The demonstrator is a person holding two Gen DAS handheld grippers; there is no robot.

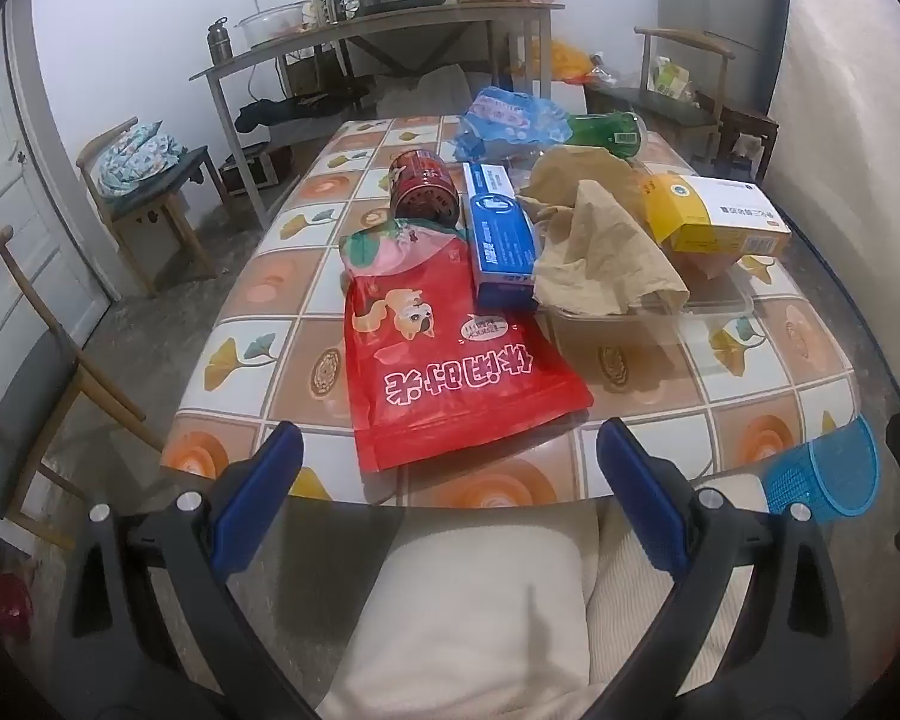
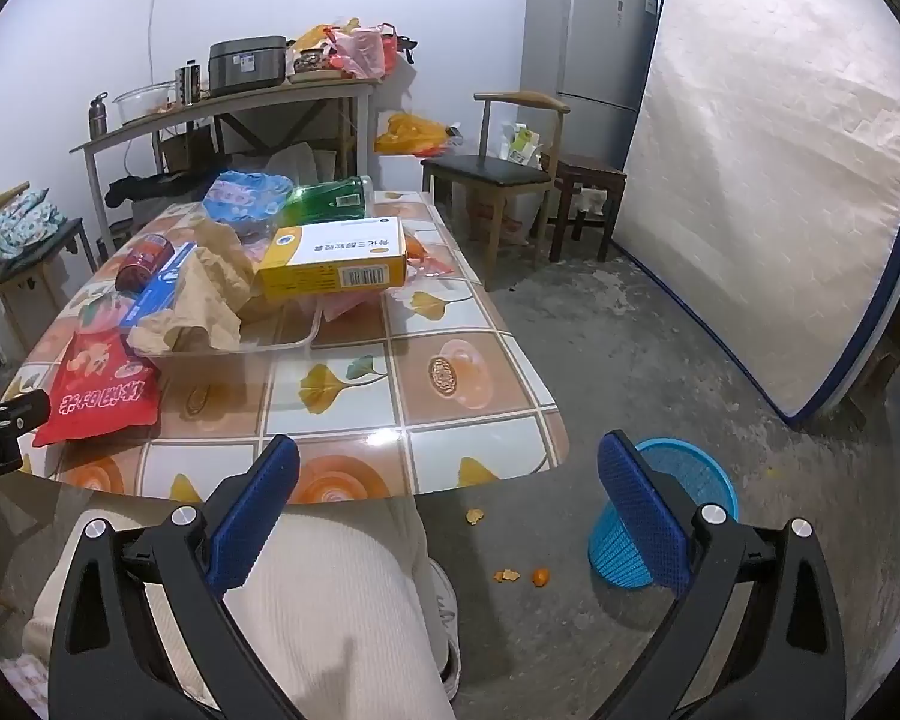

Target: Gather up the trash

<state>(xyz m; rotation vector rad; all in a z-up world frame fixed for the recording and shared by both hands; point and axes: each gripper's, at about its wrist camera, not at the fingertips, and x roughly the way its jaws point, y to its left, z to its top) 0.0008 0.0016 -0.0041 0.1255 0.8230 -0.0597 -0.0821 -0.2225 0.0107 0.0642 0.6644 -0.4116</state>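
1. The trash lies piled on the glossy tiled-pattern surface (image 1: 630,372); nearest its front edge is one flat red plastic snack bag (image 1: 444,360), probably light, limp and slippery, best pinched at its crimped lower edge.
2. Just behind the red bag lie one red metal can (image 1: 420,186) on its side, likely rigid and prone to roll, and one long blue cardboard box (image 1: 501,234), stiff and easy to grip across its narrow sides.
3. Right of the red bag: one crumpled brown paper sheet (image 1: 600,258), soft; one yellow-and-white carton (image 1: 720,216); one clear plastic tray (image 1: 714,306) beneath them.
4. Farther behind: one blue plastic bag (image 1: 510,120) and one green bottle (image 1: 609,132).
5. One blue mesh wastebasket (image 2: 666,516) stands on the floor, right of the red bag.
6. The left gripper (image 1: 450,450) and right gripper (image 2: 450,462) both hang wide apart, empty.
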